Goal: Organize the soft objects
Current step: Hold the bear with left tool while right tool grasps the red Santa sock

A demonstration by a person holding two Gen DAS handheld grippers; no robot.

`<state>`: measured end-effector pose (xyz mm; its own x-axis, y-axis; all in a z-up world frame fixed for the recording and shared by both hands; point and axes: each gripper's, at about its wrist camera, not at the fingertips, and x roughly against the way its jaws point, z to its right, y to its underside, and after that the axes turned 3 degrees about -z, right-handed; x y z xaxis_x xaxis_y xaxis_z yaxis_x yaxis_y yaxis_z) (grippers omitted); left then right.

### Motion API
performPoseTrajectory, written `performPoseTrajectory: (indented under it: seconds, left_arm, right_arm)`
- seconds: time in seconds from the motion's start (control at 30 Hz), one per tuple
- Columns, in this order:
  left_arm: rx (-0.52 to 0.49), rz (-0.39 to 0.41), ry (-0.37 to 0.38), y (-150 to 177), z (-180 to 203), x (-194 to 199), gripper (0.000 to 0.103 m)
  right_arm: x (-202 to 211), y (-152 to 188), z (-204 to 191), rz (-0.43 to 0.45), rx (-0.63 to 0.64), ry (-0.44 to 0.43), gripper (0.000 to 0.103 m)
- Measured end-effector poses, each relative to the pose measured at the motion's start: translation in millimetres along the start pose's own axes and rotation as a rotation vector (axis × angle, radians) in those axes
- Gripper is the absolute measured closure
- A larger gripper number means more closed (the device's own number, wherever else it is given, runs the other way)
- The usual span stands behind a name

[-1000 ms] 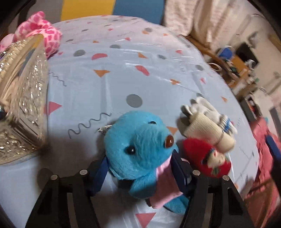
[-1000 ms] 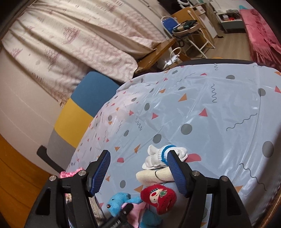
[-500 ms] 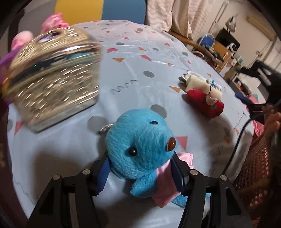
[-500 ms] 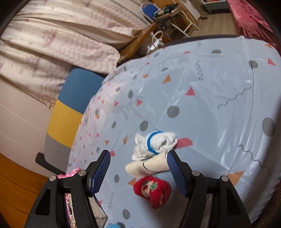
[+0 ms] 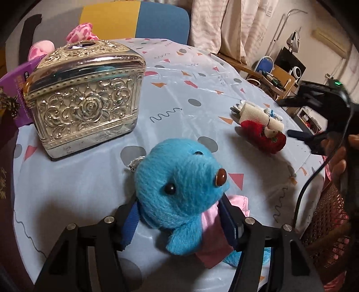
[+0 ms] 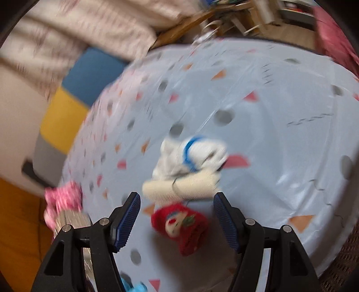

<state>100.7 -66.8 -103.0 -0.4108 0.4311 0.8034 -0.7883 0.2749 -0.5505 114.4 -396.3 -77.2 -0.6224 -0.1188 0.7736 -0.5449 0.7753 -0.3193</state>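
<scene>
My left gripper [image 5: 179,221] is shut on a blue plush toy [image 5: 179,191] with a pink cloth, held above the table near its front edge. A red sock with a face patch [image 5: 263,137], a cream rolled sock [image 5: 258,114] and a white sock with a blue band lie together at the right. In the blurred right wrist view my right gripper [image 6: 177,215] is open, hovering over the red sock [image 6: 181,224], with the cream sock [image 6: 181,186] and the white sock [image 6: 190,155] just beyond. The right gripper also shows in the left wrist view [image 5: 314,119].
An ornate silver box [image 5: 85,96] stands at the left of the table [image 5: 190,74]. A pink spotted plush [image 5: 80,33] and a purple packet [image 5: 15,89] lie behind it. A blue and yellow chair [image 5: 139,20] stands beyond the table. A woven basket [image 5: 325,224] is at the right.
My left gripper has lifted the blue plush and swung left, so the silver box came into full view. My right gripper has moved down closer over the socks.
</scene>
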Motion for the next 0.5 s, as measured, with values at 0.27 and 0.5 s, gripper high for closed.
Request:
performPoseTrajectory:
  seconds: [0.27, 0.5]
  left_arm:
    - [0.027, 0.019, 0.030, 7.1, -5.7, 5.9, 0.037]
    - [0.034, 0.024, 0.041, 13.3, -8.6, 13.4, 0.041]
  right_arm:
    - [-65.7, 31.6, -56.1, -0.221, 0.431, 0.308, 0.037]
    - [-72.5, 46.3, -68.6, -0.220, 0.568, 0.365, 0.068]
